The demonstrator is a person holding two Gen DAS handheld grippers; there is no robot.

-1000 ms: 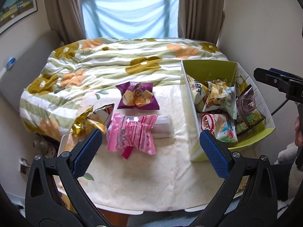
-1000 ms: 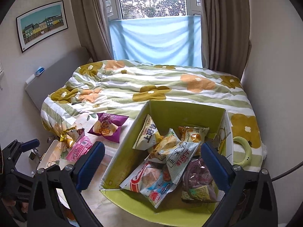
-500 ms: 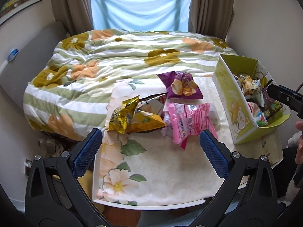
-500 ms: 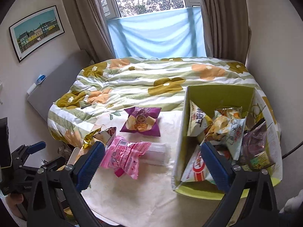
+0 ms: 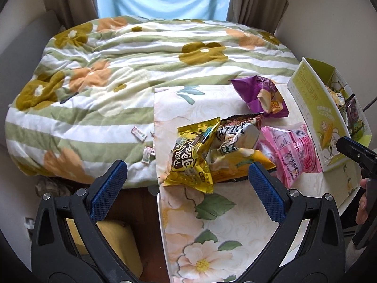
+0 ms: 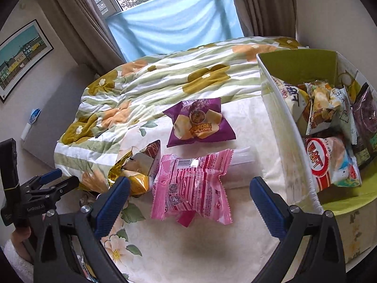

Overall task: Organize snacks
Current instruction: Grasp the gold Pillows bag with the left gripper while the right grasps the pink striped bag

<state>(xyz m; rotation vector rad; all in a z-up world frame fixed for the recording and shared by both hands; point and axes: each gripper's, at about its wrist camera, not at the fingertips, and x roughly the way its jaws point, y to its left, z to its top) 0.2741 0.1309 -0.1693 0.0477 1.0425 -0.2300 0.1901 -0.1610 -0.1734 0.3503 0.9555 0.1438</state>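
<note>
Snacks: 4 packs loose on the desk (image 6: 235, 247), more already in the green box (image 6: 292, 66) on the right. Left tool (image 5: 188, 184) wide open, empty, lined up on the gold pack (image 5: 190, 158) & the yellow bag (image 5: 235, 141) under it. Right tool (image 6: 189, 194) also spread wide w/ nothing in it, framing the pink pack (image 6: 192, 186); purple pack (image 6: 200, 122) sits beyond. All look light, puffy, crinkly, prob slippery film. I'd pinch a crimped end seam, not the air-filled middle, contents may crush.
</note>
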